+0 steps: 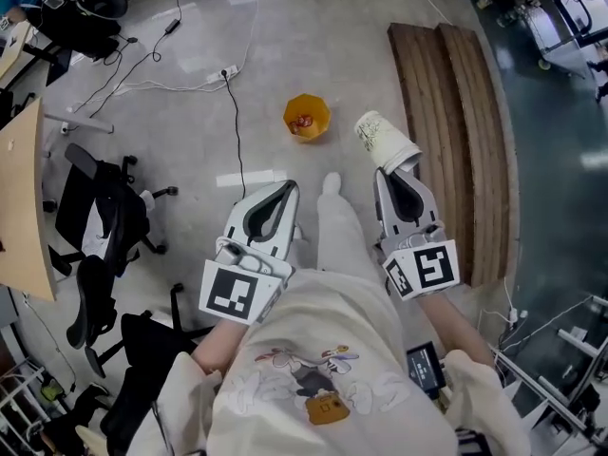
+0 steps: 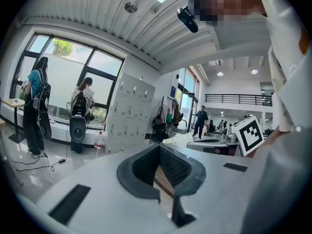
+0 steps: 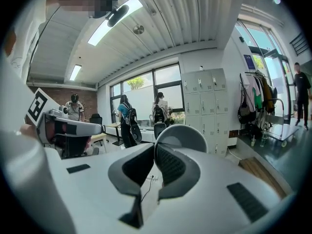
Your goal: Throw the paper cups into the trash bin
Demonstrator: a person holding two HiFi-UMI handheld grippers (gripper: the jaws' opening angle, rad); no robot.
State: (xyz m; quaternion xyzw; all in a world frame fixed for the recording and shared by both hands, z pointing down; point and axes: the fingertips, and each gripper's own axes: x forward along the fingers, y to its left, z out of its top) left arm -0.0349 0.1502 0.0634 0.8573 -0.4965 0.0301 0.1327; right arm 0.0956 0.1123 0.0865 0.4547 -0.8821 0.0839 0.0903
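A small orange trash bin (image 1: pixel 306 117) stands on the grey floor ahead of me, with something red inside it. My right gripper (image 1: pixel 397 171) is shut on the edge of a white paper cup (image 1: pixel 384 140), which sticks out past the jaws and tilts to the upper left. The cup is held above the floor, to the right of the bin. In the right gripper view the cup (image 3: pixel 183 136) shows as a pale round shape just beyond the right gripper (image 3: pixel 153 148). My left gripper (image 1: pixel 287 189) hangs beside my leg, shut and empty; in its own view the left gripper (image 2: pixel 158 148) has its jaw tips together.
Long wooden planks (image 1: pixel 456 131) lie on the floor at the right. Black office chairs (image 1: pixel 100 221) and a wooden desk (image 1: pixel 24 207) crowd the left. A power strip (image 1: pixel 228 71) with cables lies beyond the bin. People stand by the windows (image 3: pixel 124 118).
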